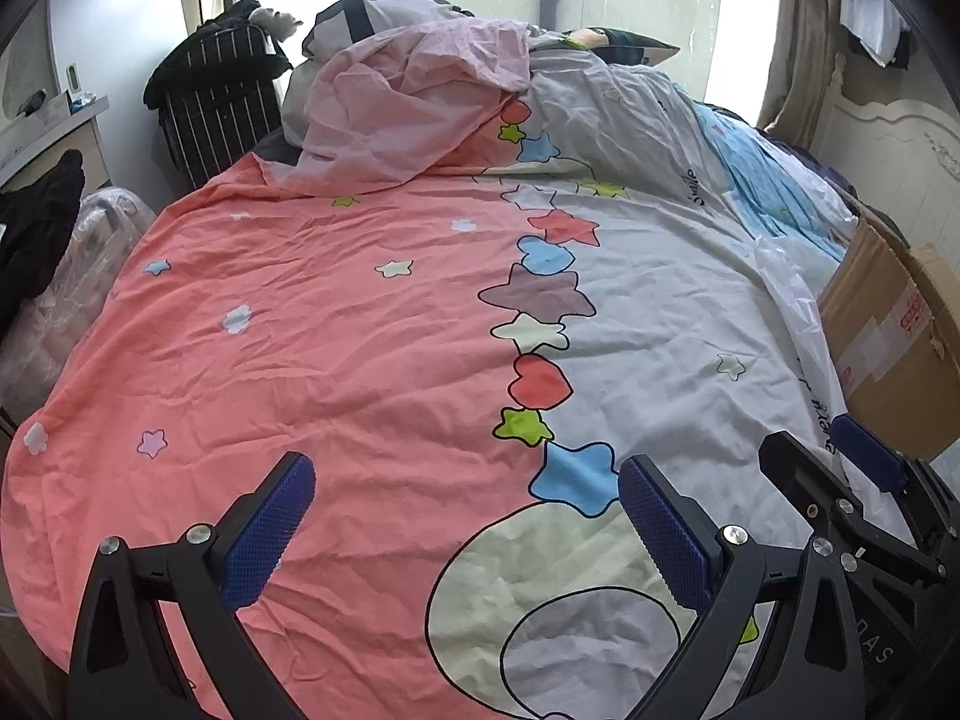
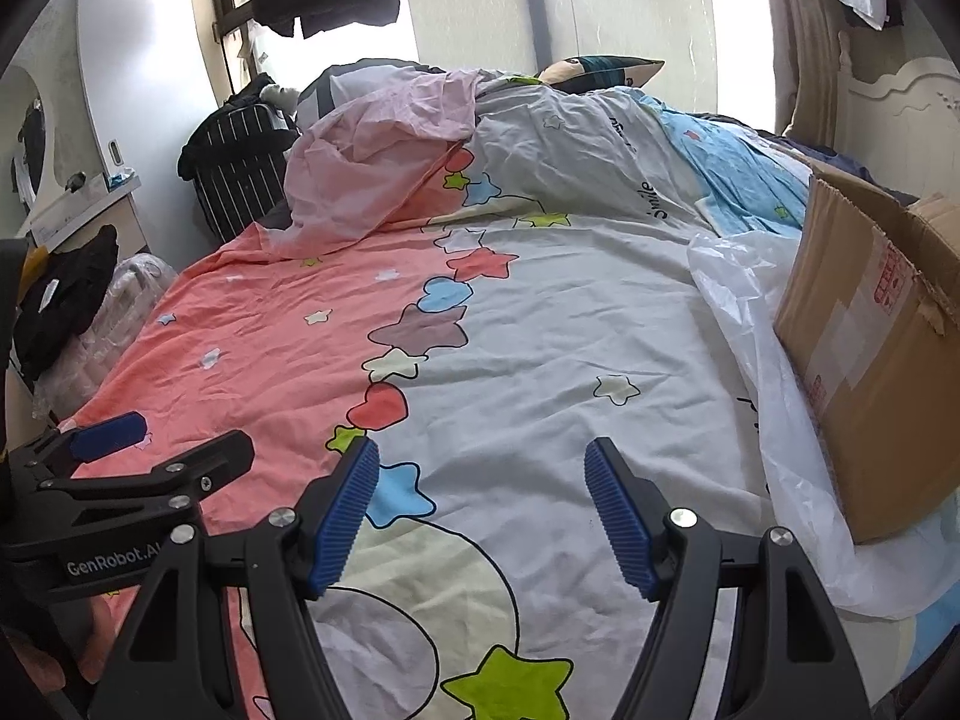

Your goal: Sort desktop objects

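My left gripper [image 1: 465,480] is open and empty, held above a bed covered by a pink and grey star-print duvet [image 1: 336,324]. My right gripper [image 2: 483,462] is open and empty above the same duvet [image 2: 540,348]. Each gripper shows in the other's view: the right one at the lower right of the left wrist view [image 1: 840,468], the left one at the lower left of the right wrist view [image 2: 150,450]. No small desktop objects show on the duvet.
A brown cardboard box [image 2: 870,348] stands at the bed's right edge on a white plastic bag [image 2: 756,324]; the box also shows in the left wrist view [image 1: 882,336]. Bunched pink sheet [image 1: 408,96] and pillows lie at the far end. A black striped suitcase [image 1: 210,102] stands far left.
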Demonstrator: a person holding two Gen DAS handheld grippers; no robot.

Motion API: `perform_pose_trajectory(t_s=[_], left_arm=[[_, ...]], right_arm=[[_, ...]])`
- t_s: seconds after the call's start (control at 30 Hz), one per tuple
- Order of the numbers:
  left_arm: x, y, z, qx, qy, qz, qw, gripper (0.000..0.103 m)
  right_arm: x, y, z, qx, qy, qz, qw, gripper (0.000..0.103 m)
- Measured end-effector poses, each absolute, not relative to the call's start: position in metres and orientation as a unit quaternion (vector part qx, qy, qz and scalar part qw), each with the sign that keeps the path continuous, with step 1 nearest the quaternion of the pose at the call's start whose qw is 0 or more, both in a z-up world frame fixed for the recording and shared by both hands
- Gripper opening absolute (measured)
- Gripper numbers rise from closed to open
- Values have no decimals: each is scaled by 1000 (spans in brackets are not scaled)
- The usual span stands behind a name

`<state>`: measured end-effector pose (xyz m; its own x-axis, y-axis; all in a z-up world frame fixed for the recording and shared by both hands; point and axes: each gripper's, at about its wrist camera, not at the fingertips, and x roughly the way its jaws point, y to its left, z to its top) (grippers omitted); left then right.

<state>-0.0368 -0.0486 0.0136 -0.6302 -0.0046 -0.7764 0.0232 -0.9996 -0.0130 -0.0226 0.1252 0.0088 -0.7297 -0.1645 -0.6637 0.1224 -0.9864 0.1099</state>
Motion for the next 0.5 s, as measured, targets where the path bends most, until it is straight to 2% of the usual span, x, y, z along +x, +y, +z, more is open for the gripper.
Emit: perform_pose_trajectory(t_s=[0.27,0.4,0.5], left_arm=[[-33,-47,14,420,-10,-907,23,103],[-31,-59,19,419,23,-907,20,103],[-29,-60,22,411,13,-911,31,103]], right_arm=[[-22,125,6,368,-24,-926,79,68],[-22,124,5,370,-23,-925,80,67],[-22,123,4,371,-21,-925,79,67]])
